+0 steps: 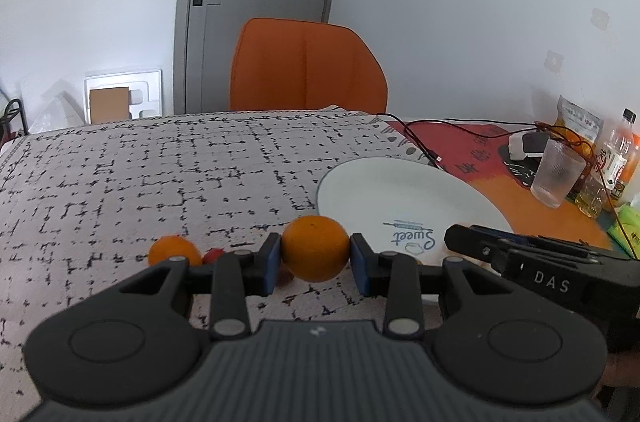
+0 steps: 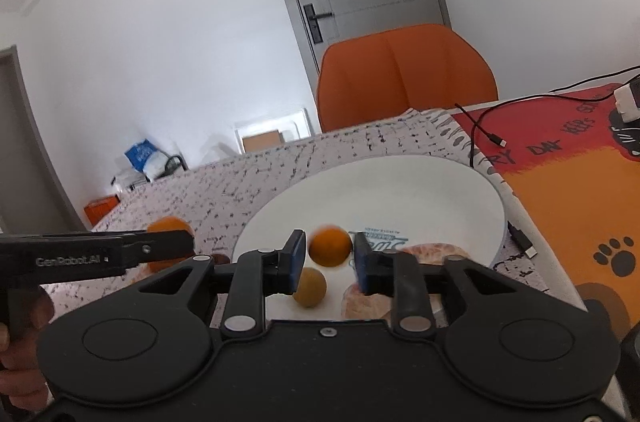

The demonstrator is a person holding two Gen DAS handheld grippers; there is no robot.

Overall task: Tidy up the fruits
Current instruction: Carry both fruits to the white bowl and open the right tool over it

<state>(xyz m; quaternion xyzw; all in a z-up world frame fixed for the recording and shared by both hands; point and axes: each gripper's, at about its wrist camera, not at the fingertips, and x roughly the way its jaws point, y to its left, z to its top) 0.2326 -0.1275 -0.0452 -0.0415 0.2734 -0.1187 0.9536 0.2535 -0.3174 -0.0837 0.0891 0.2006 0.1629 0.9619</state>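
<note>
Two hand-held grippers worked the counter (image 1: 120,174): the left hand-held gripper (image 1: 316,262) clenched an orange (image 1: 315,248) just short of the white plate (image 1: 400,190); the right hand-held gripper (image 2: 329,262), jaws apart, let a small blurred orange (image 2: 330,246) fall free over the plate. The held orange likely needed carrying low over the rim before release, to stop it rolling.

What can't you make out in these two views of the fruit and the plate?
Left wrist view: small red fruit, mostly behind the left gripper; kind unclear.
Right wrist view: blurred orange between the jaws of the right gripper; contact unclear.
Right wrist view: pinkish peeled pieces on the plate, partly behind that gripper.
</note>
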